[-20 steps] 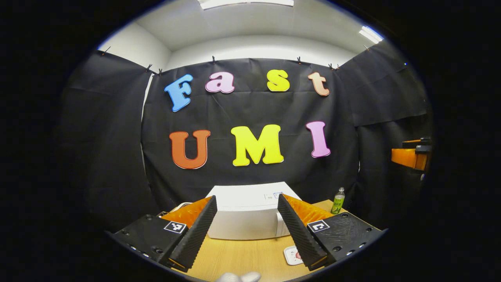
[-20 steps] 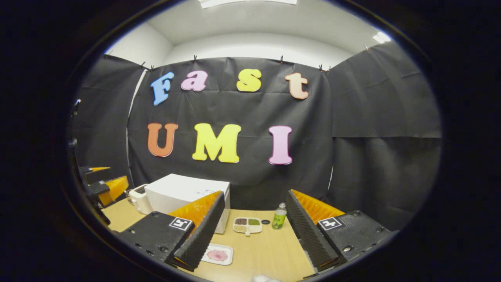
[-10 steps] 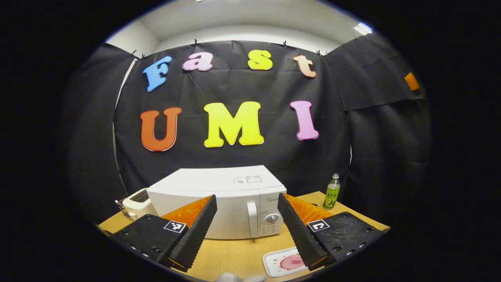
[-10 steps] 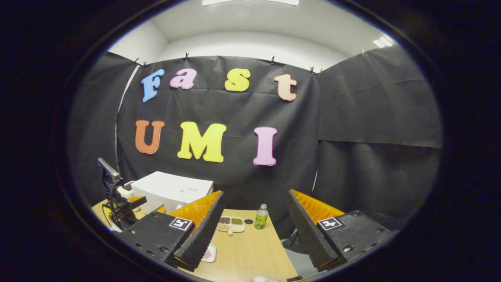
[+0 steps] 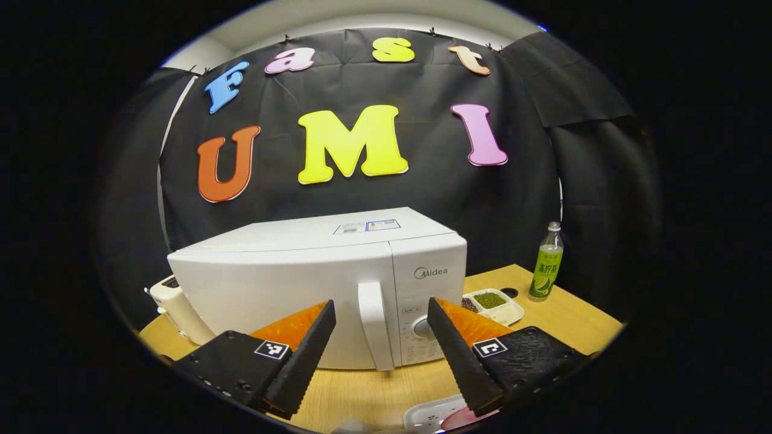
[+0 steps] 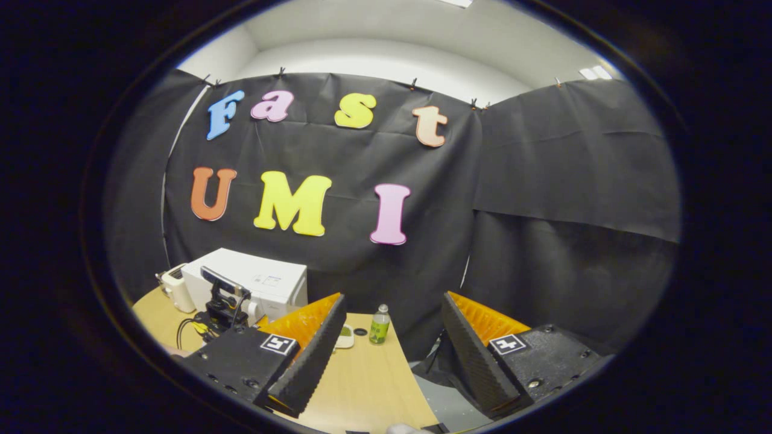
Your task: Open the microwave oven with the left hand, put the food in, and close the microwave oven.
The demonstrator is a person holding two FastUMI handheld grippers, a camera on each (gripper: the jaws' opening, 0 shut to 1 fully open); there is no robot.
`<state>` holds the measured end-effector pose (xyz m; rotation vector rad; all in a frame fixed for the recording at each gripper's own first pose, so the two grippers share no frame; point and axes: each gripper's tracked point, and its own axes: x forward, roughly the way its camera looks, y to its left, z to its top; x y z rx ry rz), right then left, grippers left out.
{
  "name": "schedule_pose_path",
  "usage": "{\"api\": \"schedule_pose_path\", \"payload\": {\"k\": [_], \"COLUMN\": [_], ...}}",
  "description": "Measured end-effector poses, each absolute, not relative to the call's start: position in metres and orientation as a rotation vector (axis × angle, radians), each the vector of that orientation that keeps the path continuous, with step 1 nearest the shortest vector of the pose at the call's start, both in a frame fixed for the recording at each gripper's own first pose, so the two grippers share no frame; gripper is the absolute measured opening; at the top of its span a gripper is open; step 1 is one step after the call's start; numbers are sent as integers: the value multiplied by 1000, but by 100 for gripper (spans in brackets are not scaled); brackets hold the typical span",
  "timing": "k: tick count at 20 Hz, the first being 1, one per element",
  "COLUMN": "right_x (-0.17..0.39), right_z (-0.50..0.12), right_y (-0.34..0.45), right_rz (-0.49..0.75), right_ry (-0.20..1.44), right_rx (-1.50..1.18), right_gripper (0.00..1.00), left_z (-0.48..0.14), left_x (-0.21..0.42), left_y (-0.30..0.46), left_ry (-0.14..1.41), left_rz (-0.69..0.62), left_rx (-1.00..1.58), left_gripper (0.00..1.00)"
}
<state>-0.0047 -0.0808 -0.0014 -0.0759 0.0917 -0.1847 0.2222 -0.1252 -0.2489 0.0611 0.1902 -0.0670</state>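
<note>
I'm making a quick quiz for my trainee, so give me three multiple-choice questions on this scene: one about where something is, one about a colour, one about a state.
1. Where does the green bottle stand relative to the microwave in the left gripper view?
A. On top of it
B. To its right, on the table
C. Inside it

2. What colour is the microwave's door handle?
A. White
B. Black
C. Red

3. What is the state of the microwave door?
A. Wide open
B. Taken off
C. Closed

Answers:
1 B, the bottle stands apart on the wooden table near the black cloth.
2 A, the upright handle matches the white body.
3 C, the door lies flush with the front, and the left gripper is open before the handle, not touching it.
</note>
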Motion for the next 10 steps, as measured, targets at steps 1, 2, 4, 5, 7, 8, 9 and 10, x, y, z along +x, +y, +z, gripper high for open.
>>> {"api": "schedule_pose_path", "payload": {"k": [1, 2, 4, 5, 7, 8, 9, 10], "right_x": [-3, -3, -1, 2, 2, 3, 5, 6], "right_z": [-4, -6, -11, -11, -11, -11, -14, -14], "right_y": [-81, -81, -79, -78, -78, -75, -74, -72], "right_rz": [-186, -190, -183, -181, -182, -178, -175, -171], "right_ry": [98, 105, 126, 129, 128, 131, 135, 138], "right_rx": [-83, -89, -100, -101, -89, -85, -83, -82], "right_gripper": [94, 96, 96, 96, 100, 100, 100, 100], "left_z": [-258, -263, -265, -265, -270, -270, -271, -273], "left_x": [227, 230, 235, 238, 241, 240, 241, 241], "left_y": [-125, -126, -124, -123, -125, -121, -122, -122], "left_ry": [210, 224, 218, 208, 211, 212, 215, 217], "left_rz": [-69, -71, -57, -57, -70, -52, -60, -61], "left_rx": [47, 34, 38, 36, 18, 18, 13, 17], "left_gripper": [93, 91, 82, 73, 47, 47, 51, 29]}}
